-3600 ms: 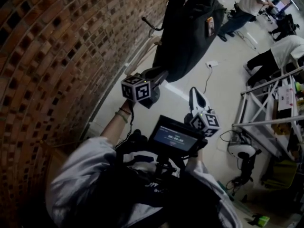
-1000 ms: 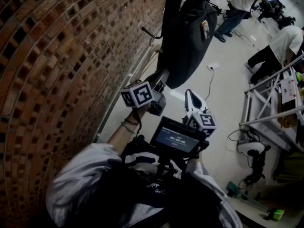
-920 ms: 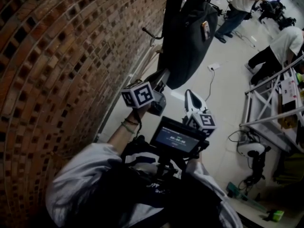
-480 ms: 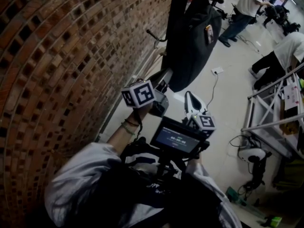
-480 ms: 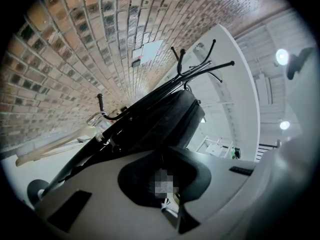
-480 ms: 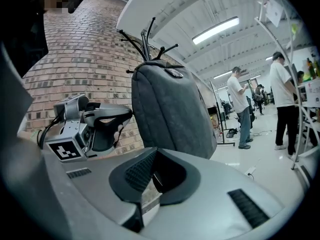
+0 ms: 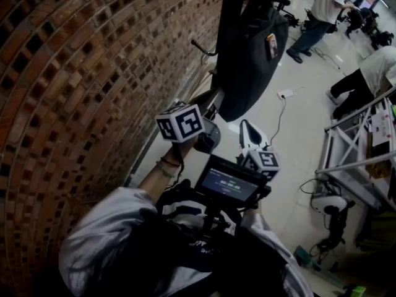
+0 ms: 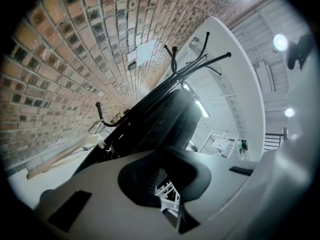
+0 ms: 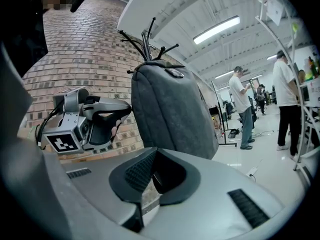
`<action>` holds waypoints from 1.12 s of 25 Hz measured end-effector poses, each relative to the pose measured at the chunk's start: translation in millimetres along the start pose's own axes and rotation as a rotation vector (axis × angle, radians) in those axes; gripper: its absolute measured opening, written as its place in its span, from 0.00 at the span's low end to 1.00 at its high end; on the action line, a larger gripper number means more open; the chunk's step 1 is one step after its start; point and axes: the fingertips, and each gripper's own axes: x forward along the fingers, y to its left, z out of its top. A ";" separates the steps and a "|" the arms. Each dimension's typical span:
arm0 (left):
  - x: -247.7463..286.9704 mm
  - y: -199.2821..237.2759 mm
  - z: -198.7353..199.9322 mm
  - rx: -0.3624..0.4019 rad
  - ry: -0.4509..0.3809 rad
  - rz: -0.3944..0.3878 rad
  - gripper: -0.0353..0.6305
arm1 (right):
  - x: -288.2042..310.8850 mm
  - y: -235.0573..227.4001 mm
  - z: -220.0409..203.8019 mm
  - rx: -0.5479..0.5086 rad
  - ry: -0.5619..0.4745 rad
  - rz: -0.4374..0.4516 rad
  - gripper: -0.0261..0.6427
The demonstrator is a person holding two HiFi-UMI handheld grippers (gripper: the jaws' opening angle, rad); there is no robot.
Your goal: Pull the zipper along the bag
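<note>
a curved-looking brick wall (image 7: 74, 73) fills the left side of the head view, with a pale floor (image 7: 297, 122) running off to the right. against the wall stands a black coat stand (image 8: 192, 66) with hooked arms at its top. the dark grey bag (image 9: 172, 114) hangs from it, upright and bulging, its lower end well above the floor. two people in white tops (image 9: 242, 104) stand farther back in the room, near a metal frame rack (image 7: 352, 141). the left tool (image 9: 127, 110) is raised level, its tip just beside the bag's lower edge on the wall side. its jaws are closed, and whether they pinch the zipper cannot be made out. the right tool (image 7: 246, 129) sits lower and apart from the bag, pointing toward it, jaws drawn together with nothing between them. a small dark screen (image 7: 228, 181) sits at the person's chest, below both tools.
</note>
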 end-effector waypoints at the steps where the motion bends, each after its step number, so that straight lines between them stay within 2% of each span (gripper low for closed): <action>1: 0.3 -0.4 0.1 0.003 0.000 0.000 0.08 | 0.3 0.7 1.3 -0.001 -0.002 0.004 0.04; 4: -0.3 -3.8 2.1 0.019 0.003 0.005 0.08 | 1.7 1.7 3.6 0.000 -0.008 0.014 0.04; 8: 0.8 -12.3 9.0 0.109 0.012 -0.002 0.08 | 3.0 0.4 1.5 0.007 -0.004 0.021 0.04; 12: 0.4 -14.7 14.9 0.038 0.003 -0.006 0.08 | 4.5 0.9 -2.8 0.006 0.006 0.032 0.04; 18: 4.6 -25.4 29.8 0.052 -0.012 -0.029 0.08 | 5.3 3.6 -4.9 0.006 0.013 0.046 0.04; 28: 6.2 -39.9 55.4 0.066 -0.034 -0.014 0.08 | 1.8 -0.6 -7.1 0.019 0.009 0.045 0.04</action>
